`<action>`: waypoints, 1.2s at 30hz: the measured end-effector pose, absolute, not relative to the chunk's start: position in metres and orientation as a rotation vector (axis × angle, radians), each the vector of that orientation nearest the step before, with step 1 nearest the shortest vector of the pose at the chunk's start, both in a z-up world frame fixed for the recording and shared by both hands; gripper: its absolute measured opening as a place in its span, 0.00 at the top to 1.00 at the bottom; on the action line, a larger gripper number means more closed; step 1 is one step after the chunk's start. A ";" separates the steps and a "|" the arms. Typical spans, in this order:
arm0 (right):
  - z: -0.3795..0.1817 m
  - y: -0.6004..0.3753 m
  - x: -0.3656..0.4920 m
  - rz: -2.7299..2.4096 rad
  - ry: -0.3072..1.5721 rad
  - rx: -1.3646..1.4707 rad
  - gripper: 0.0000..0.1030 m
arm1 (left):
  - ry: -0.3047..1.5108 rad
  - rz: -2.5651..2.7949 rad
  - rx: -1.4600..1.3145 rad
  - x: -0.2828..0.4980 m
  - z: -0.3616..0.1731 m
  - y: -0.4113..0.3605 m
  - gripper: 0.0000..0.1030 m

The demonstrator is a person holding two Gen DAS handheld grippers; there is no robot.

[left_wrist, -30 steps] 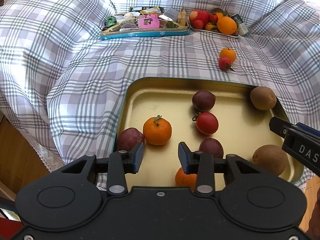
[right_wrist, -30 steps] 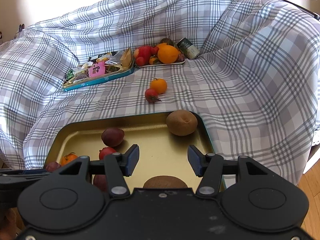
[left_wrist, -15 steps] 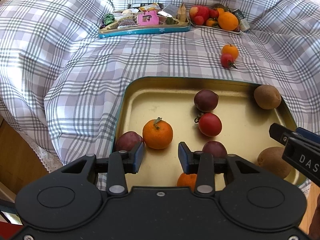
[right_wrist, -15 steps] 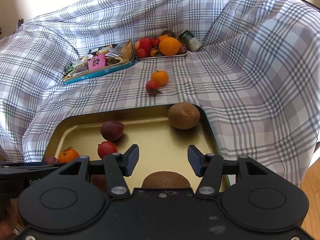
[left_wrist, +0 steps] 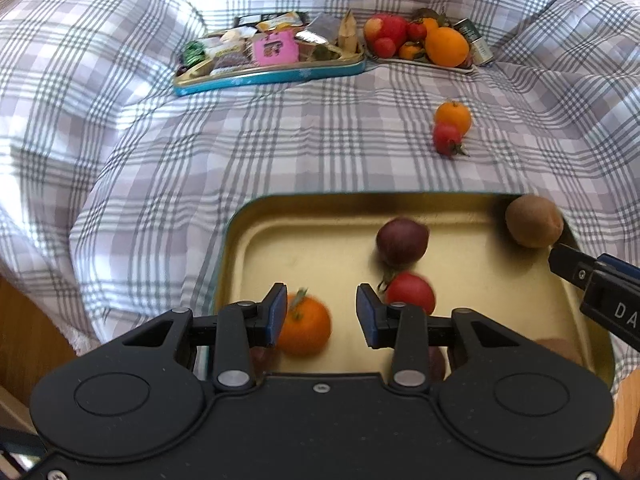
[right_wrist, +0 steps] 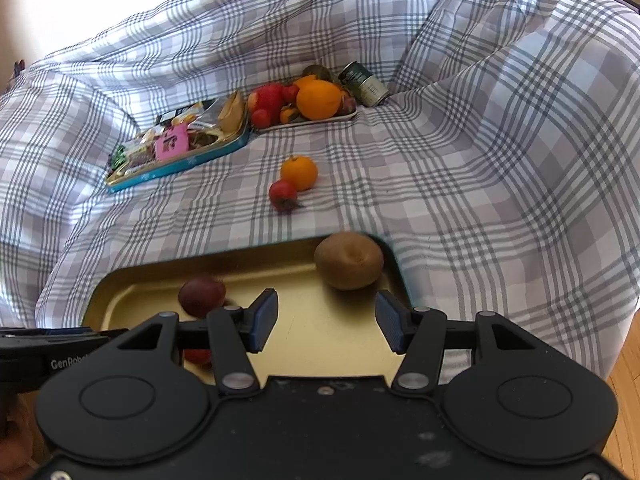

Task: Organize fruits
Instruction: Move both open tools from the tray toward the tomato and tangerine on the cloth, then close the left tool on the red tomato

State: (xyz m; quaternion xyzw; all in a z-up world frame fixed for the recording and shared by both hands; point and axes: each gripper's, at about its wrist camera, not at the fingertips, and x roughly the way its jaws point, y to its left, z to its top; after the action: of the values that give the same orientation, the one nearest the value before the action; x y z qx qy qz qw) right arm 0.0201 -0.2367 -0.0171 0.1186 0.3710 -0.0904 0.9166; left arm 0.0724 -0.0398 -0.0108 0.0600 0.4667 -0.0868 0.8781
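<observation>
- Landmark = gold tray (left_wrist: 256, 240), nearest the cameras, sitting on a checked sheet (left_wrist: 200, 152).
- In gold tray, left view: tangerine (left_wrist: 306, 330) near its close-left corner, red tomato (left_wrist: 410, 292) toward the middle, purple plum (left_wrist: 402, 242) just beyond tomato, brown kiwi (left_wrist: 534, 220) against far-right rim. More fruit partly hidden under the tool body at the near edge; cannot ID.
- Outside the tray: loose tangerine (right_wrist: 299, 172) + small red tomato (right_wrist: 283, 195), touching each other, on the sheet beyond the tray's far edge.
- Well beyond the tray: blue snack tray (left_wrist: 272, 76) full of wrappers; just right of it a small plate of fruit (left_wrist: 420, 40) (red + orange pieces), a tin can (right_wrist: 363, 85) beside that.
- Left tool (left_wrist: 322, 316): narrow gap, empty; tangerine shows next to the left pad but pads not pressing it.
- Right tool (right_wrist: 326, 326): moderately parted, empty; hangs over tray's right half, kiwi (right_wrist: 348, 266) just ahead of it.
- Progress (judgement): part done. Several pieces are gathered in the gold tray, but mixed, not grouped by kind. Two strays still on the sheet.
- Left to do, prob.: collect the strays, sort like w/ like. Which tray is the final home: cannot tell.
</observation>
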 end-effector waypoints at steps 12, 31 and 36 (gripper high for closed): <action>-0.012 -0.255 0.065 -0.220 0.752 0.198 0.44 | 0.933 -0.249 0.137 0.120 -0.002 -0.075 0.54; -0.031 -0.282 0.132 -0.227 0.776 0.174 0.44 | 0.983 -0.342 0.175 0.190 -0.021 -0.134 0.54; -0.036 -0.287 0.140 -0.233 0.780 0.179 0.44 | 0.990 -0.379 0.157 0.198 -0.023 -0.146 0.54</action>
State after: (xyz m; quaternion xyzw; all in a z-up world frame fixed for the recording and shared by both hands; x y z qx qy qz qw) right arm 0.1401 -0.2870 -0.0360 0.0868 0.3788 -0.1132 0.9144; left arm 0.1980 -0.1461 -0.0229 0.0750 0.4715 -0.1806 0.8599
